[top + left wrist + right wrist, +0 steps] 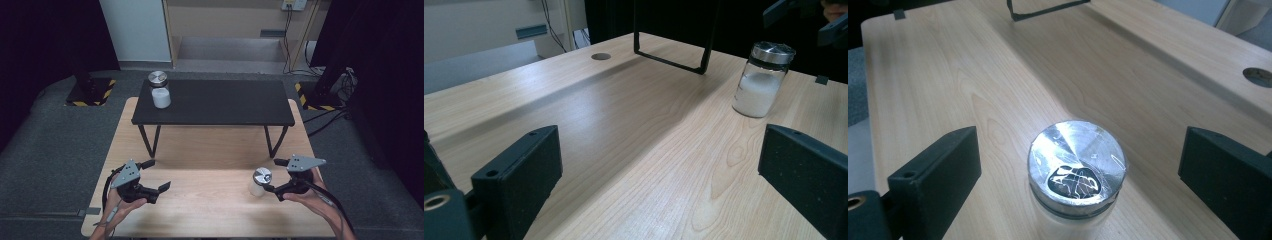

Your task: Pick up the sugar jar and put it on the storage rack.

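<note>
Right claw (1075, 165) is spread wide around the jar (1075, 172), pads clear of it. The jar stands upright on the surface (998, 80), long axis vertical. Clear glass, white powder inside, shiny metal lid.

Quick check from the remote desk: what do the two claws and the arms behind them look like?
Both claws, left and right, are black, each with two flat rectangular jaws and a grey three-cornered plate on top with small dark holes. A black cable trails back from each along the forearm. The forearms are bare, with no sleeves in view.

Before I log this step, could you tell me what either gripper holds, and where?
Nothing is held: the right gripper straddles the jar with open jaws; the left gripper is open.
</note>
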